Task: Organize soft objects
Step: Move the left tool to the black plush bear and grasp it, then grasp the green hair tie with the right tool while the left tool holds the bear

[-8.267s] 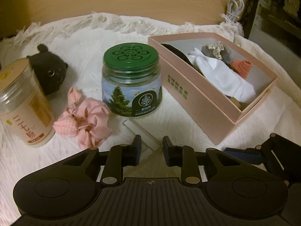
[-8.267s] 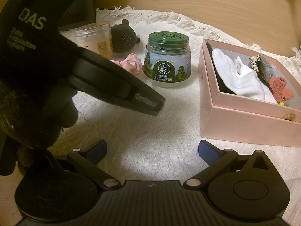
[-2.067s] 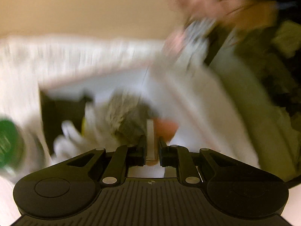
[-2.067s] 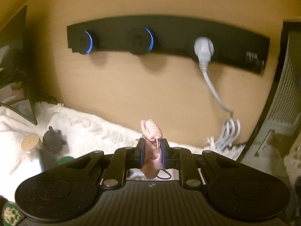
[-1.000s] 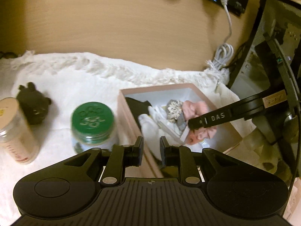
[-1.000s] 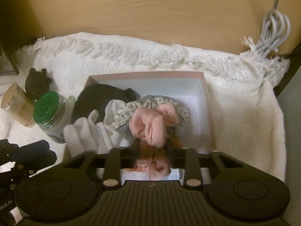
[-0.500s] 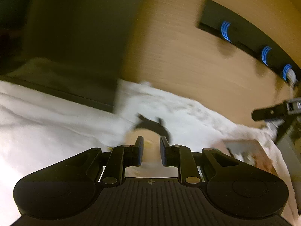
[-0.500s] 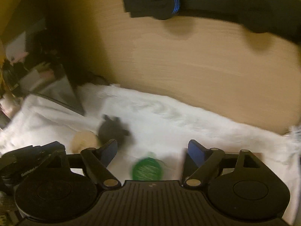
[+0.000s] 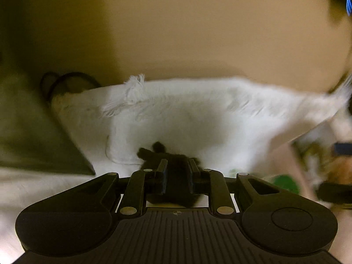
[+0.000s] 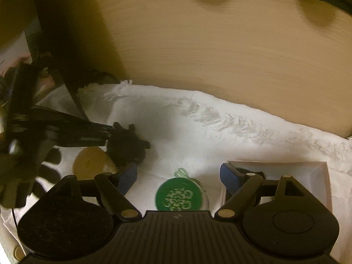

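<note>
The left gripper (image 9: 176, 171) is clamping the black plush toy (image 9: 169, 160), needing carrying right to the pink box (image 10: 316, 176); the right gripper (image 10: 178, 176) is gaping empty.

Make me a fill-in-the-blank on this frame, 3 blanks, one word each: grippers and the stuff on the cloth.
1. The left hand-held gripper is closed on the ____ plush toy.
2. The right hand-held gripper holds nothing and its jaws are ____.
3. The jar between the plush toy and the pink box has a ____ lid.

Missing words: black; open; green
</note>
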Available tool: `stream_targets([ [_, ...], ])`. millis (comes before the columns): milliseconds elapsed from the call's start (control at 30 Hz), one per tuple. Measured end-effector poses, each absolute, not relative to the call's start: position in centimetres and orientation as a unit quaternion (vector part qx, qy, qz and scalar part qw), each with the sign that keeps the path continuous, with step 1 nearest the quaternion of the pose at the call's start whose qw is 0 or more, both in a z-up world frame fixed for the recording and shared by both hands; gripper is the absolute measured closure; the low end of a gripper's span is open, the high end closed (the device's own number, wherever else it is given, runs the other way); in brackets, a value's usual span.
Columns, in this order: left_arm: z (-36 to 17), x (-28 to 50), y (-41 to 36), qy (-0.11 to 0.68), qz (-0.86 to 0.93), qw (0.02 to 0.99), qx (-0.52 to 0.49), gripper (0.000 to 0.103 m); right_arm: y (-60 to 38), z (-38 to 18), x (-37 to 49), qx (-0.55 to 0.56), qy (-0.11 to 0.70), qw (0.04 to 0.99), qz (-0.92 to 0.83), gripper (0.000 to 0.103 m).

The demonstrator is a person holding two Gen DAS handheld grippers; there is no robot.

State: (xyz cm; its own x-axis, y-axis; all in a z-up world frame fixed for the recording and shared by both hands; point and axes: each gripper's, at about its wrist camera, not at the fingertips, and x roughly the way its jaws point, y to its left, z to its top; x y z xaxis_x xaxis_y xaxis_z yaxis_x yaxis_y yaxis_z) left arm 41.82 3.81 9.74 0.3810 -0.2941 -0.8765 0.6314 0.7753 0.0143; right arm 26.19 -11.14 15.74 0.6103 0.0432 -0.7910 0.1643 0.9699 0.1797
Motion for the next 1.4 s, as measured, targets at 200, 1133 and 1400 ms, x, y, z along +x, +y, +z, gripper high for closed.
stream_targets([
  [200,7.0,42.5,1.9,0.508,-0.279,0.780,0.238,0.035,-12.7,14.7,26.2,0.120,0.438,0.890,-0.037,0.020],
  [1133,5.4,43.9,4.9,0.536,-0.332,0.766,0.123,0.027,-12.1,13.0,29.2,0.047,0.490,0.870,-0.020,0.020],
  [1400,8.3,43.4,8.3,0.497,-0.363,0.786,0.067,0.032,-11.5,10.6,34.7,0.103,0.563,0.819,0.048,0.026],
])
